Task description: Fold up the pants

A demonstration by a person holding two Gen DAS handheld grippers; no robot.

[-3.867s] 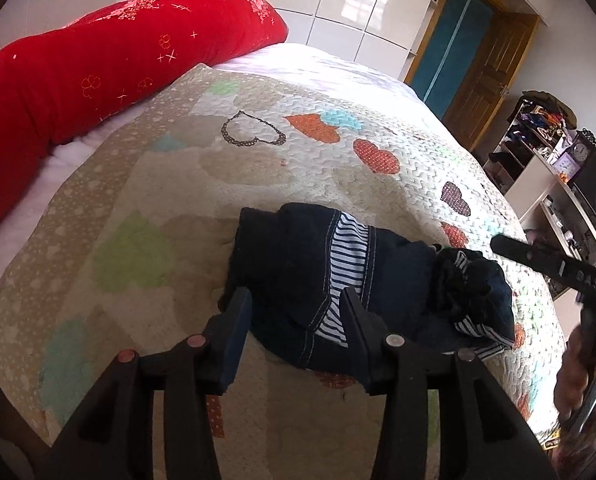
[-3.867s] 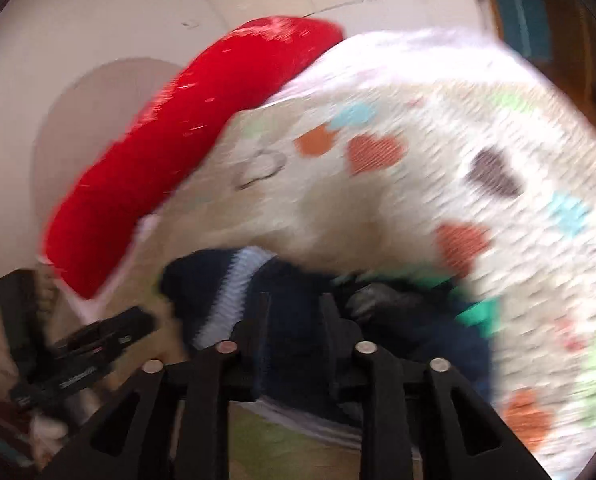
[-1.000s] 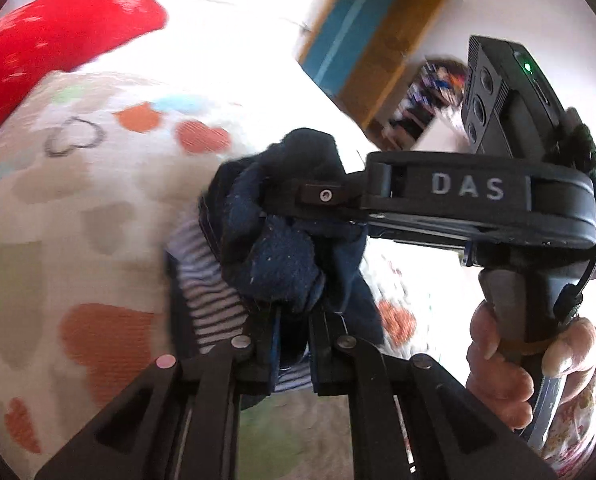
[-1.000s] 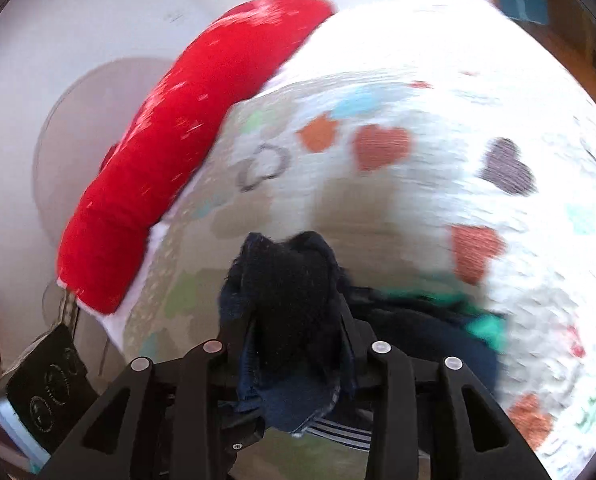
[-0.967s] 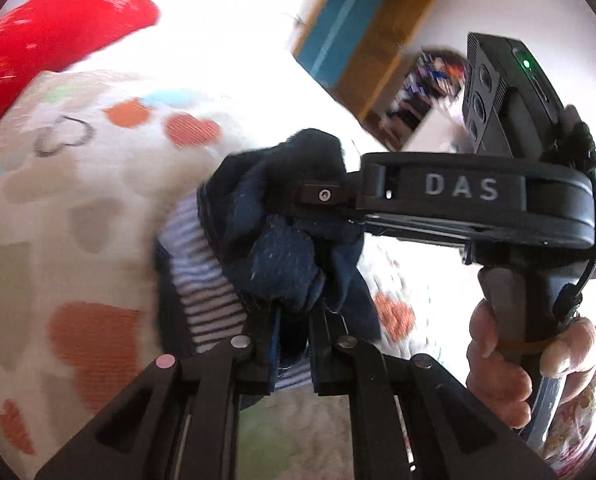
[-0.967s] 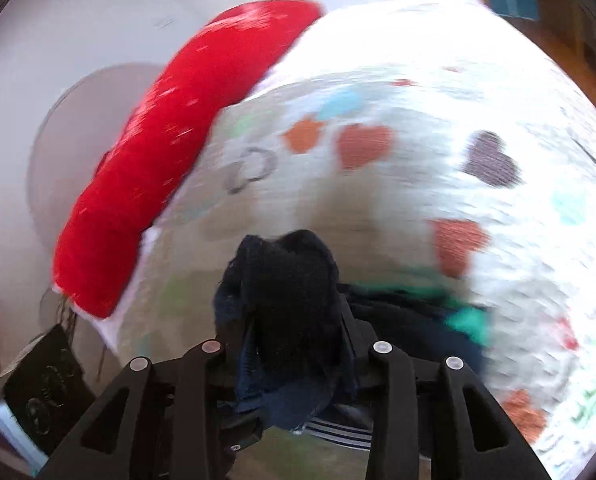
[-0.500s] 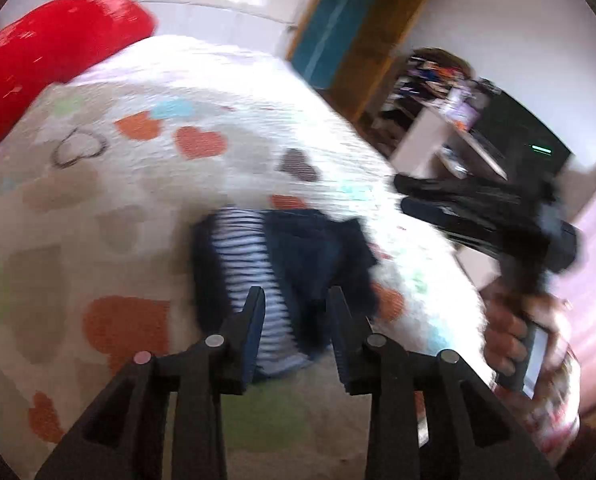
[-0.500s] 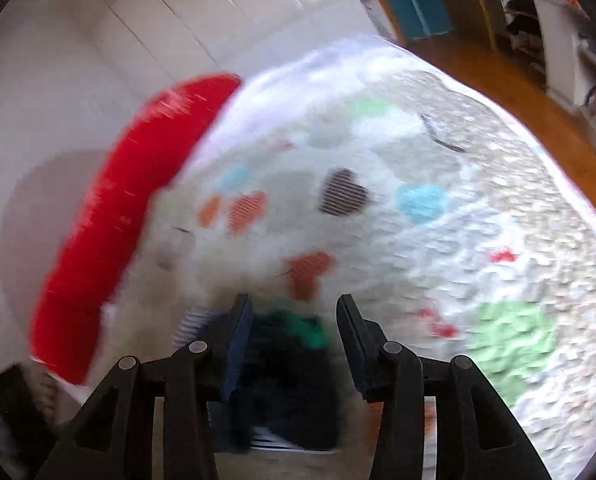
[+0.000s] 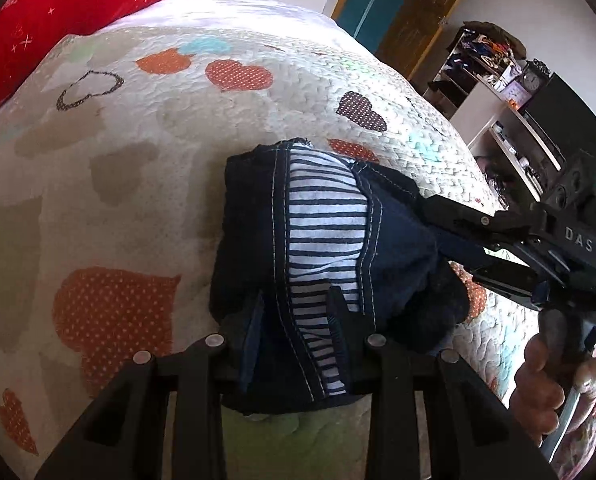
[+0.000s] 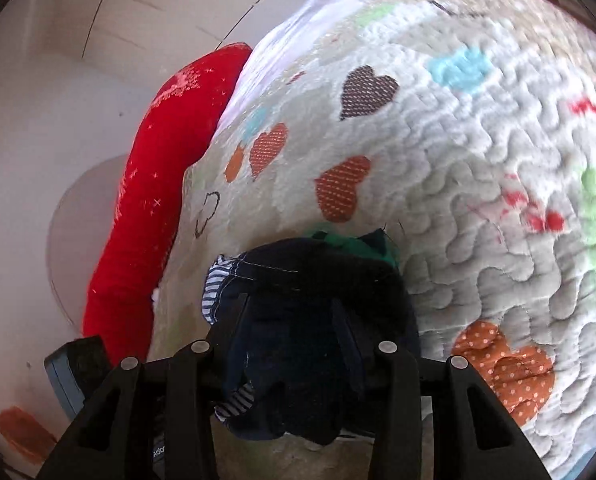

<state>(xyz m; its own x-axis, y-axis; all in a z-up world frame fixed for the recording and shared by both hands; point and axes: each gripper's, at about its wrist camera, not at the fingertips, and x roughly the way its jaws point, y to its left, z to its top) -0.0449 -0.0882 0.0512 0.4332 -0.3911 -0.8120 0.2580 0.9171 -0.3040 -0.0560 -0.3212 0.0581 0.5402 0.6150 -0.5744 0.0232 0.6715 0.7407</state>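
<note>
The dark navy pants (image 9: pixel 394 240) lie bunched in a compact pile on the heart-patterned quilt (image 9: pixel 117 168), with a blue-and-white striped lining strip (image 9: pixel 322 220) facing up. My left gripper (image 9: pixel 295 300) is open, its fingers straddling the near edge of the pile. In the left wrist view the right gripper (image 9: pixel 438 216) reaches in from the right and touches the pile's right side. In the right wrist view the right gripper (image 10: pixel 289 308) is open around the dark cloth (image 10: pixel 314 280), with a bit of green fabric (image 10: pixel 350 244) behind.
A long red pillow (image 9: pixel 49 12) lies along the bed's far left, and shows in the right wrist view (image 10: pixel 153 184). Shelves with clutter and a black screen (image 9: pixel 562 120) stand to the right past the bed edge. A wooden door (image 9: pixel 410 12) is beyond.
A second ago both grippers held the bunched pants lifted together. They let go and drew apart, and now both are back at the pile on the quilt, open around its edges.
</note>
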